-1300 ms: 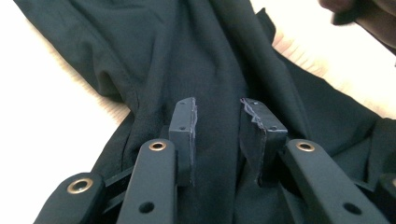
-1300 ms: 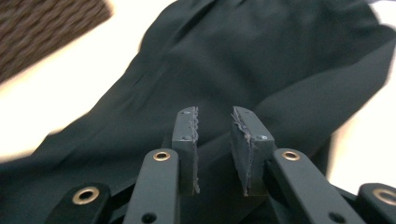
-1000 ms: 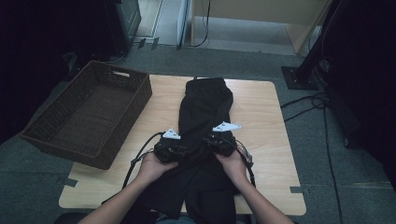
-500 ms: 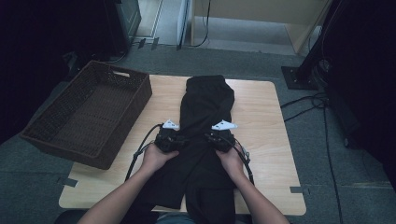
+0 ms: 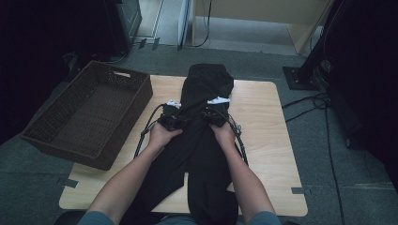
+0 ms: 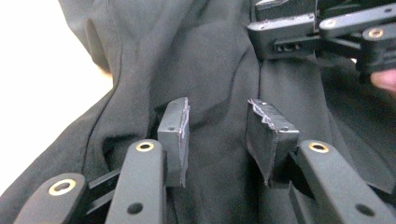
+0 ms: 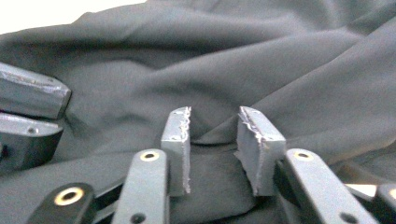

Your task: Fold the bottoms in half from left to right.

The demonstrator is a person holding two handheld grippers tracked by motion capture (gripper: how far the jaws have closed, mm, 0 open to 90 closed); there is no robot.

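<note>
Wooden table [image 5: 267,136]: both jaws parted over black garment [image 5: 206,140].

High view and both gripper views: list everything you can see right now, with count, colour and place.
Black garment: one, black, lengthwise down the table's middle, near end over the front edge.
Wicker basket: one, dark brown, at the table's left, partly overhanging.
Table: one, light wood.
Cables: several, black, on the floor at right.
Left gripper: black, jaws apart over the cloth, just been opening.
Right gripper: black, jaws apart, fold between them.
</note>
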